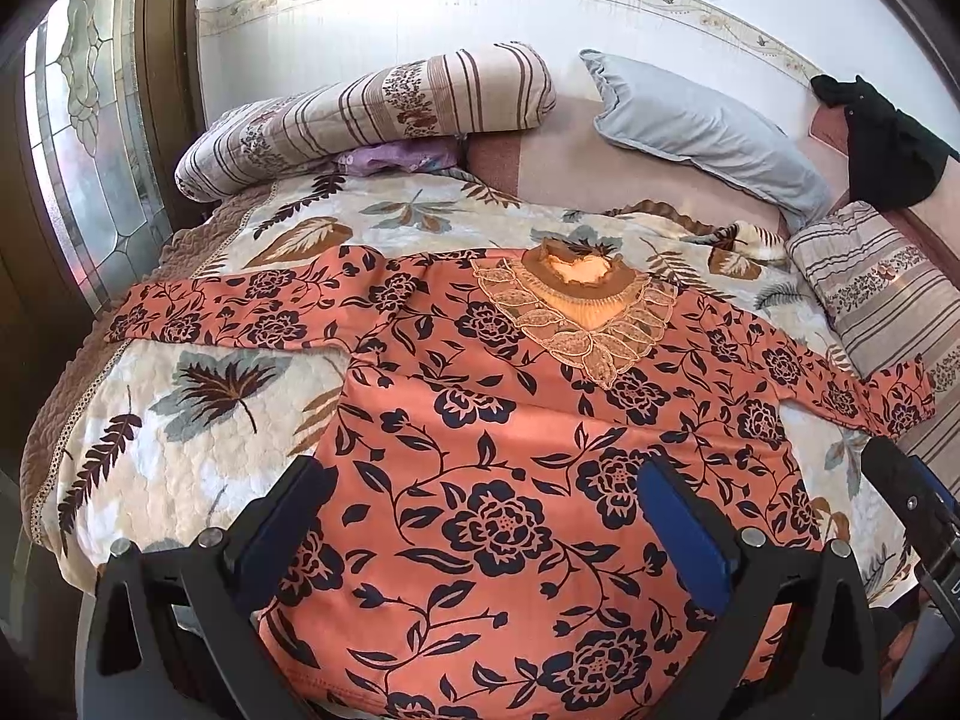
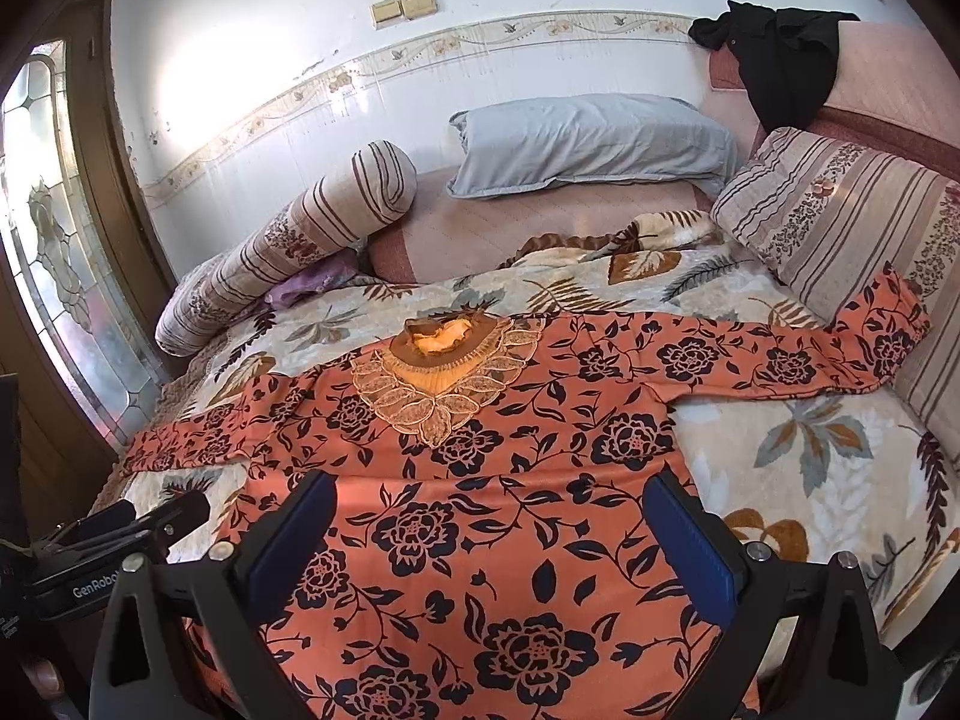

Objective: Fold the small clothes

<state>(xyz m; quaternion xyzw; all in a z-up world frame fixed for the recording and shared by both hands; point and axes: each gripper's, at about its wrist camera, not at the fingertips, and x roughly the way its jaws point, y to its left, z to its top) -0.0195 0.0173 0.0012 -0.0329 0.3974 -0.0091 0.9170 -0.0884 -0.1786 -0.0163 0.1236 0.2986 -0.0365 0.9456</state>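
— On the leaf-print quilt [image 1: 180, 420], what is lying there?

— An orange top with dark flowers [image 1: 510, 450] is lying flat, front up, with its lace collar [image 1: 576, 312] pointing toward the far side of the bed. Both sleeves are stretching out sideways; the right sleeve [image 2: 780, 360] is reaching up onto the striped pillow [image 2: 840, 222] at the right edge, and the left sleeve [image 1: 210, 306] is running toward the left edge of the quilt.

— How is the left gripper [image 1: 480, 504] standing?

— It is hovering over the near part of the top, jaws spread wide, with nothing between them. The blue pads [image 1: 684, 528] are showing on the inner faces.

— And the right gripper [image 2: 489, 516]?

— Likewise gaping wide and gripping nothing, sitting above the near part of the top, a little to the right of the other. The left one's tip is poking in at the left edge of the right wrist view.

— What else is sitting on the bed?

— A striped bolster [image 1: 360, 114] is lying far left, a grey pillow [image 1: 708, 132] is leaning at the far side by the wall, and a black garment [image 2: 780, 60] is hanging over the headboard at the far right.
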